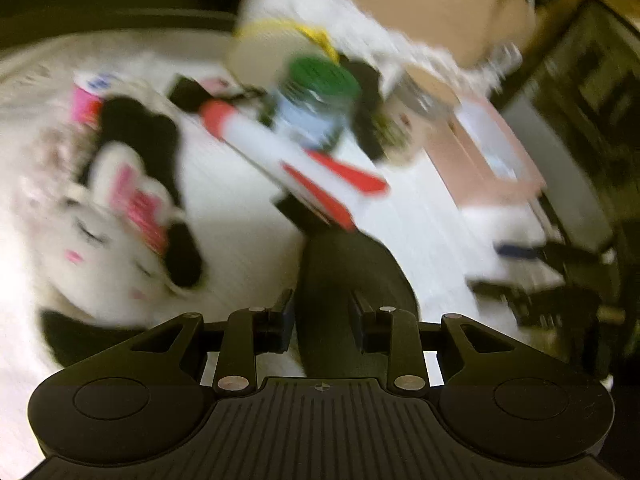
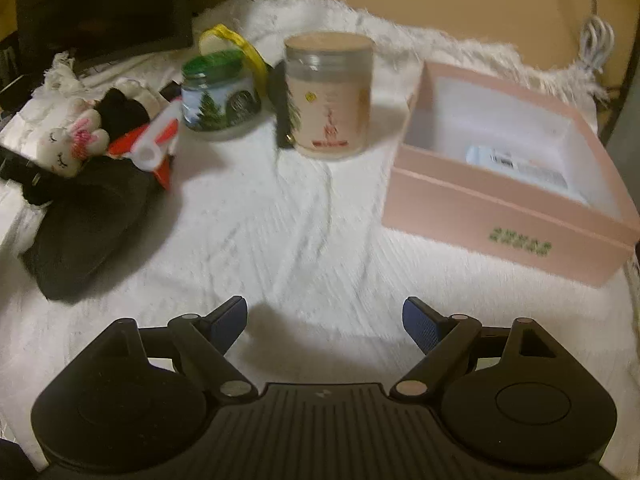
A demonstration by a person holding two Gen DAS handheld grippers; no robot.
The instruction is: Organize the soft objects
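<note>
My left gripper is shut on a dark grey soft cloth that stands up between its fingers. The same cloth lies as a dark heap at the left in the right wrist view. A white plush bunny with pink ears lies left of it, also in the right wrist view, beside a black soft item. My right gripper is open and empty above the white blanket. An open pink box sits at the right.
A green-lidded jar and a tan-lidded candle jar stand at the back middle. A red and white package lies by the bunny. A pale packet lies inside the box. The left wrist view is motion-blurred.
</note>
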